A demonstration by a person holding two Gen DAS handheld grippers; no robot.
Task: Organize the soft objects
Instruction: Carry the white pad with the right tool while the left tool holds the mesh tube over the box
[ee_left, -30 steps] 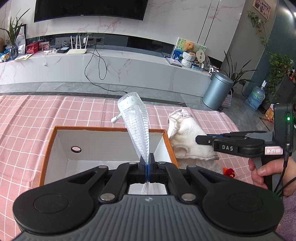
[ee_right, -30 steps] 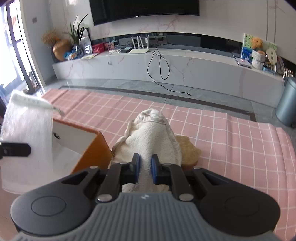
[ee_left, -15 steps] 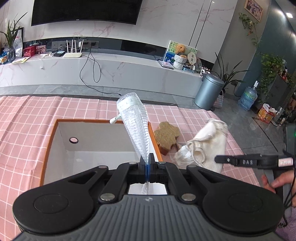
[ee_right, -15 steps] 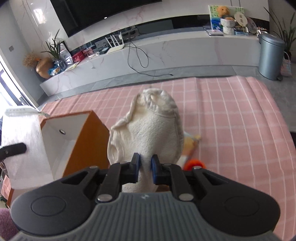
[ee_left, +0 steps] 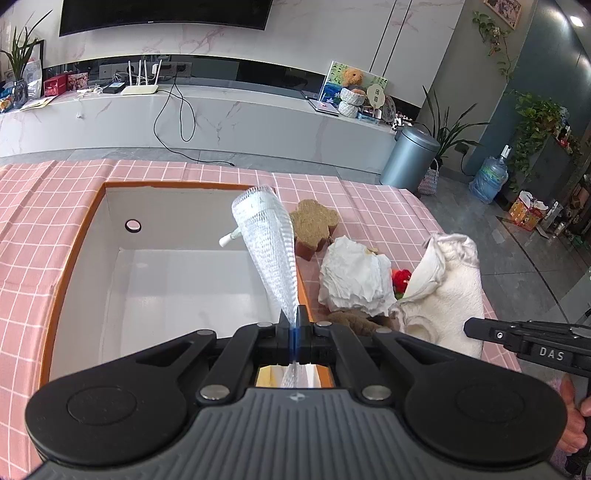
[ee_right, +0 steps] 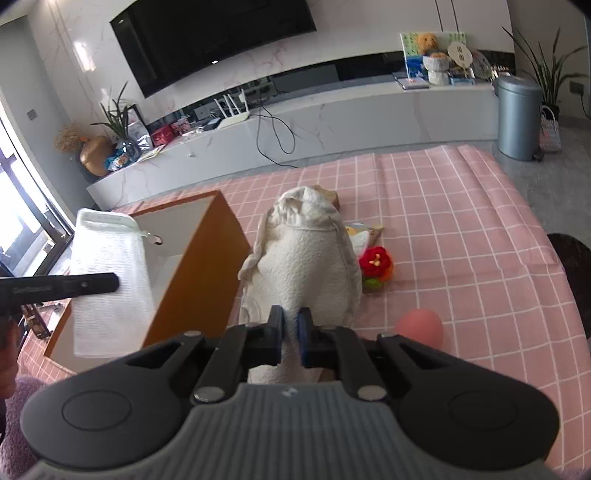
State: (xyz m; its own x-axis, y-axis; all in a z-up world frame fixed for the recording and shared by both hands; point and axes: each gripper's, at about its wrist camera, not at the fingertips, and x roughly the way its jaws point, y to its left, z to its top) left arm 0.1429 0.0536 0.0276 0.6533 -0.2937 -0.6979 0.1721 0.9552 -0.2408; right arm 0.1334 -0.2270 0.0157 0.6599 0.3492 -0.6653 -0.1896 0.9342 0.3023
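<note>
The left gripper (ee_left: 293, 325), clamped on the white mesh drawstring pouch (ee_left: 267, 243), hangs over the orange-sided white-lined box (ee_left: 74, 254); the right gripper (ee_right: 290, 325), pinching the cream terry-cloth garment (ee_right: 306, 262), waits right of it.

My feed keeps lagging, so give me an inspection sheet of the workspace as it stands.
Surface: pink checked tablecloth.
Job's things: orange box, open; mesh pouch; white towel.
Clutter: brown sponge, crumpled white paper, red flower, pink ball.
Grippers: left hand-held gripper shut on mesh pouch over the box; right hand-held gripper shut on white towel.
Cables: black cable on the cabinet.
Surroundings: television, bin, plants.
</note>
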